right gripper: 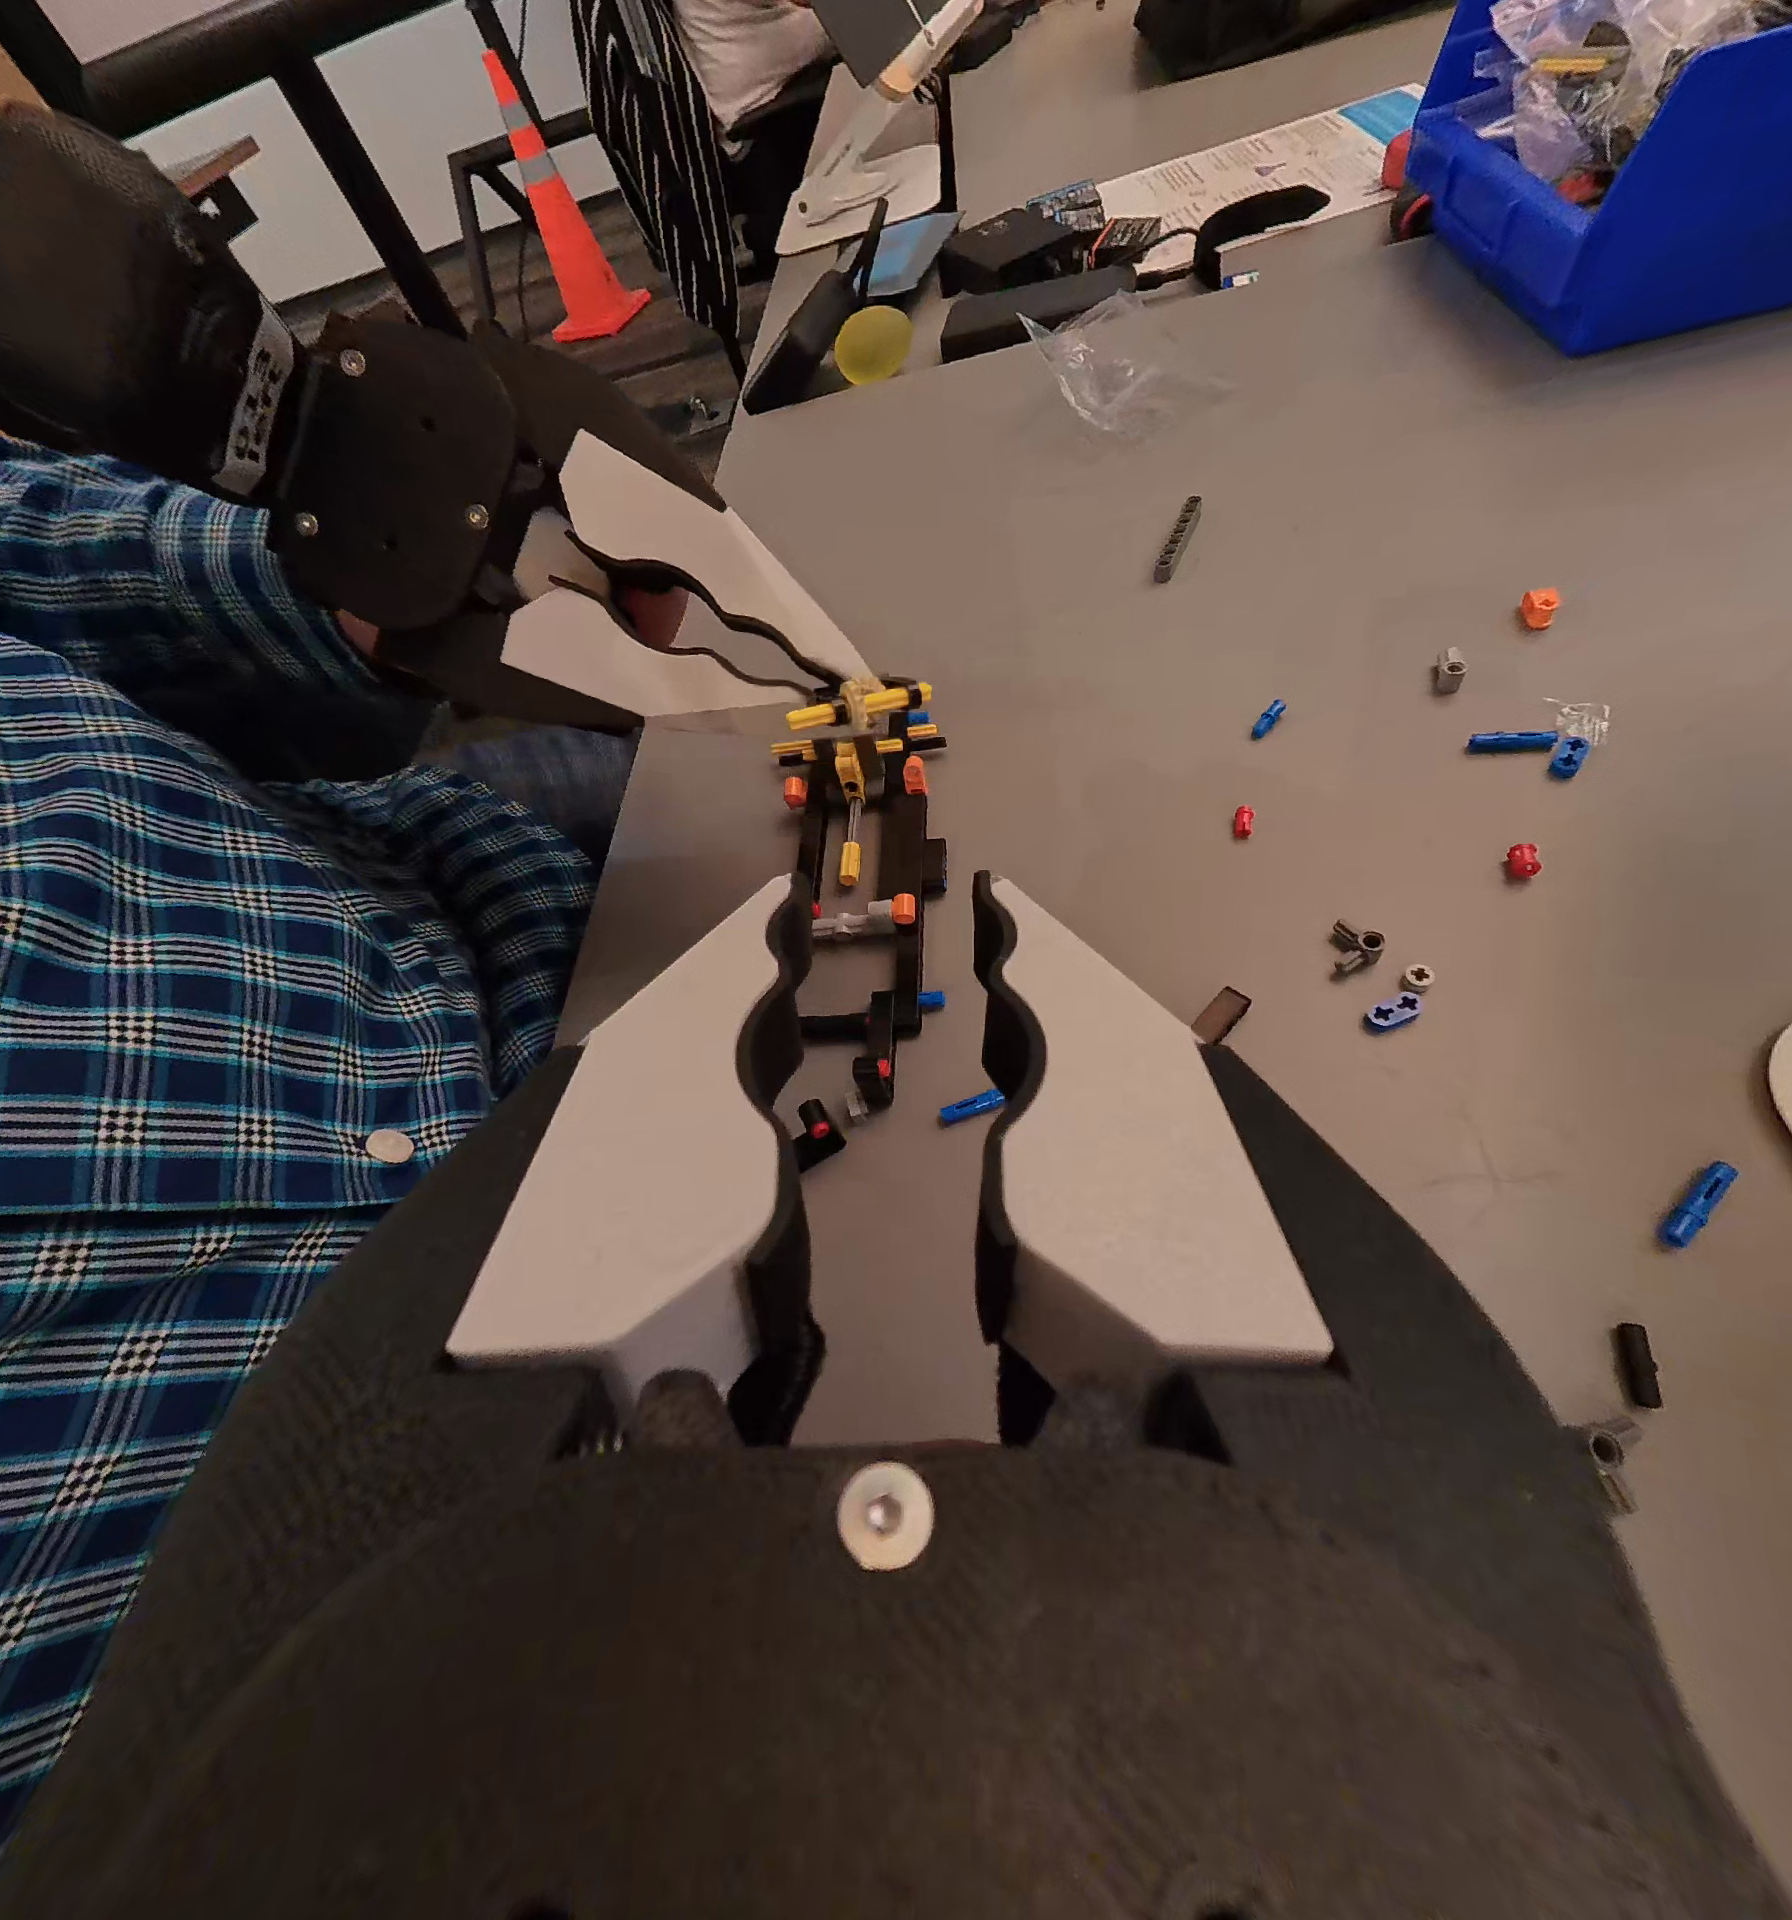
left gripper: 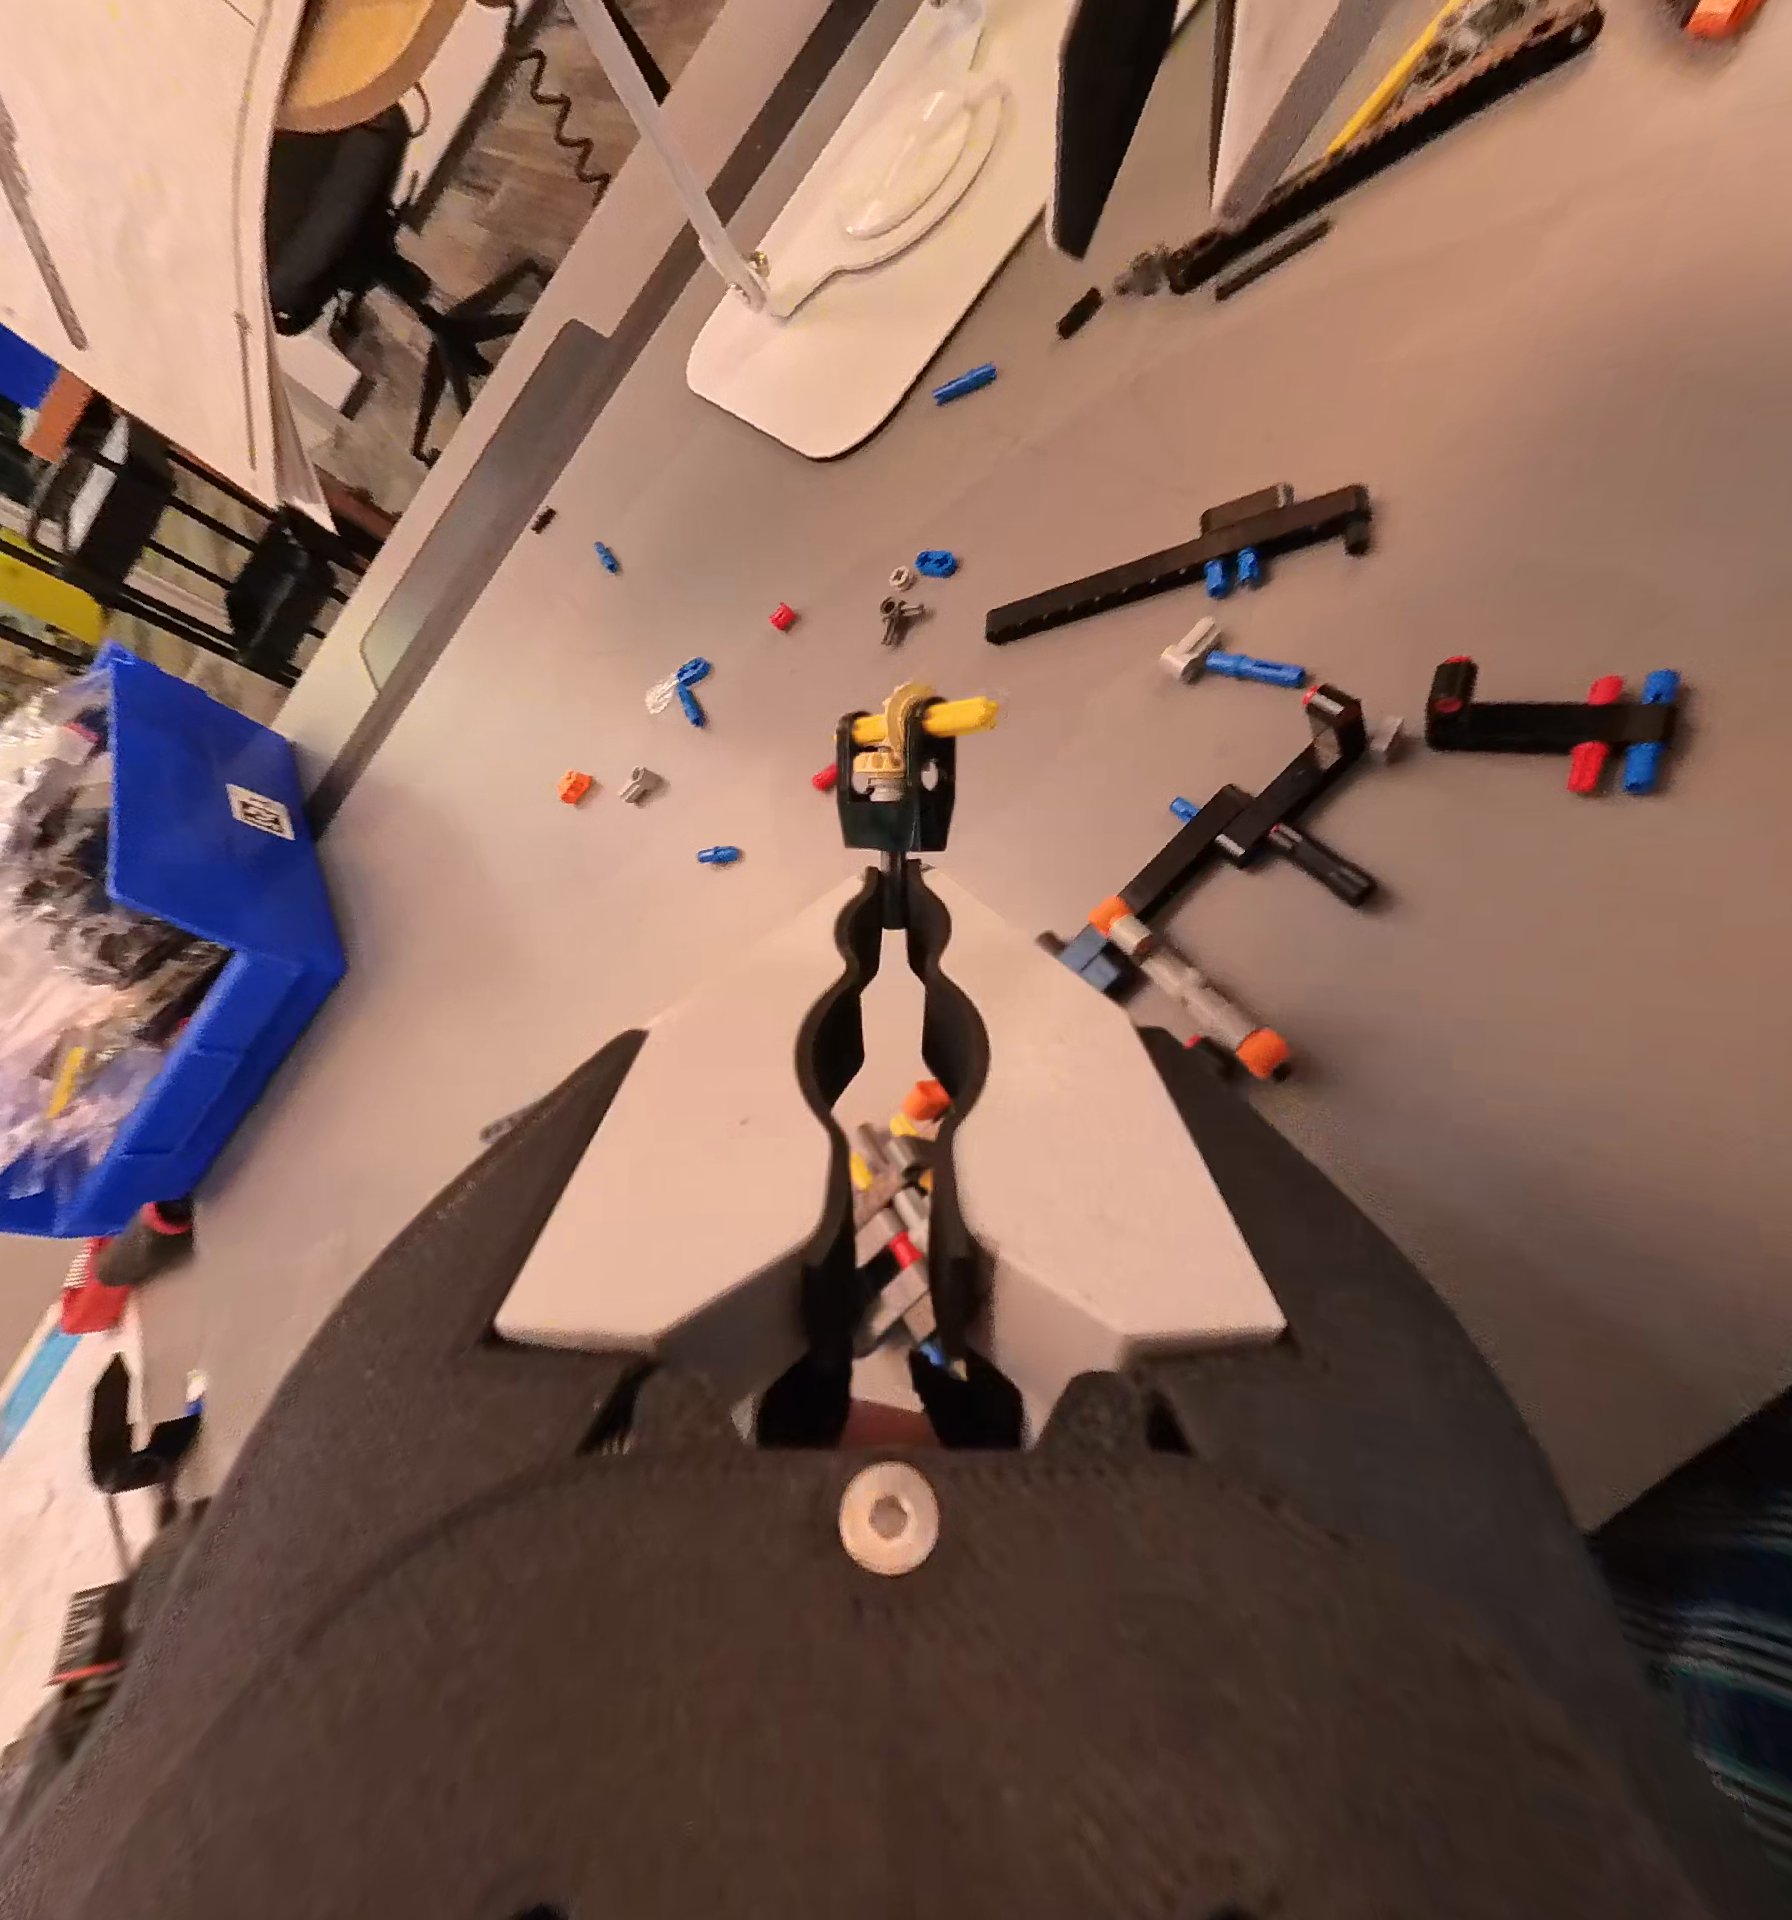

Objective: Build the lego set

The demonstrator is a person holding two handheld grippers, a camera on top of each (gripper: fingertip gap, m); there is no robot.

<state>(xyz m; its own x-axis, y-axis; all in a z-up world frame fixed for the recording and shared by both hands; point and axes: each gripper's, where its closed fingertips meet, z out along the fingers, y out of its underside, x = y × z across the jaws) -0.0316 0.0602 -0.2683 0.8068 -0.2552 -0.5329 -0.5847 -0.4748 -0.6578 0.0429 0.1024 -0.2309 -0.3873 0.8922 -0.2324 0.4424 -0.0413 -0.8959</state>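
My left gripper point(left gripper: 897, 883) is shut on the bottom pin of a small black piece with a yellow axle and tan gear point(left gripper: 897, 769), held above the grey table point(left gripper: 1494, 1143). In the right wrist view the left gripper point(right gripper: 850, 688) holds this piece point(right gripper: 861, 709) right at the far end of the long black chassis point(right gripper: 907, 935), which lies by the table's edge. I cannot tell whether they touch. My right gripper point(right gripper: 881, 888) is open and empty, its fingers on either side of the chassis's near half. The chassis shows between the left fingers point(left gripper: 897, 1195).
Loose blue, red, orange and grey pins point(right gripper: 1505, 740) lie scattered to the right. Black sub-assemblies point(left gripper: 1245, 831) and a long black beam point(left gripper: 1172, 561) lie on the table. A blue bin of bagged parts point(right gripper: 1650, 208) stands far right. A person in a plaid shirt point(right gripper: 196, 831) sits at the left. The left gripper's tips are roughly 10 cm from the right gripper's.
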